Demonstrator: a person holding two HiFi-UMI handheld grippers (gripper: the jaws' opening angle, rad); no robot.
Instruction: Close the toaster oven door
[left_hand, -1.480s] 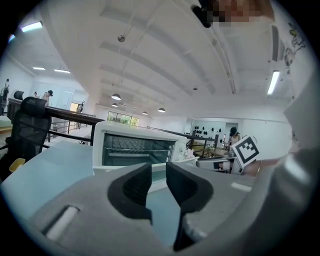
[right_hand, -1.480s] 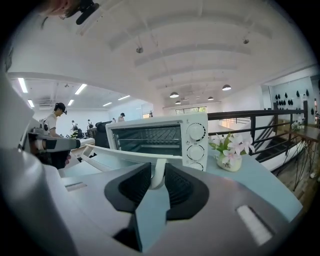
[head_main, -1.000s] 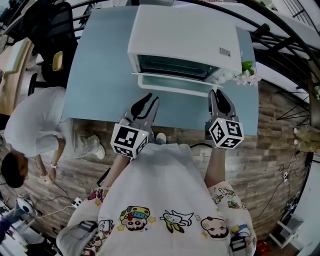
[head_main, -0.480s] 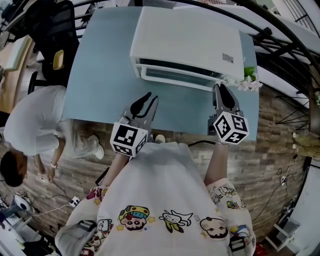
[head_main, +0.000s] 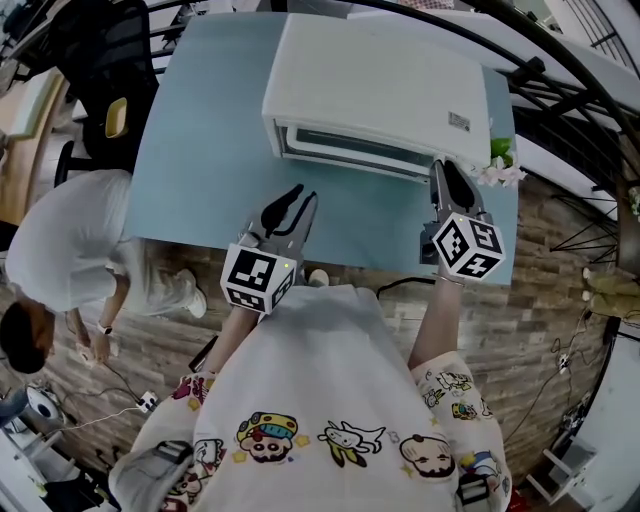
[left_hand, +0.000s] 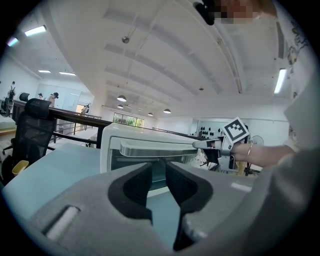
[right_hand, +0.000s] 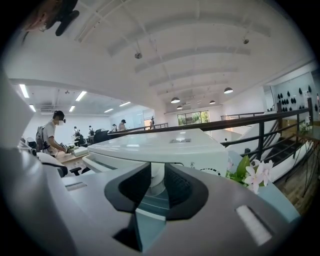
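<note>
Right gripper (head_main: 447, 172), jaws parted with nothing clamped, rests its tips at the right end of the toaster oven door (head_main: 350, 150). That door stands about upright against the toaster oven (head_main: 380, 85), near the surface's (head_main: 200, 130) far right corner. Left gripper (head_main: 292, 203) hovers unclenched and empty over the near edge.

Light blue table (head_main: 200, 130) bears a white toaster oven (head_main: 380, 90), flowers (head_main: 497, 165) beside it

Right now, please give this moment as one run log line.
toaster oven door: nearly shut | right gripper: open, tips at door's right end | left gripper: open, empty, hovering
</note>
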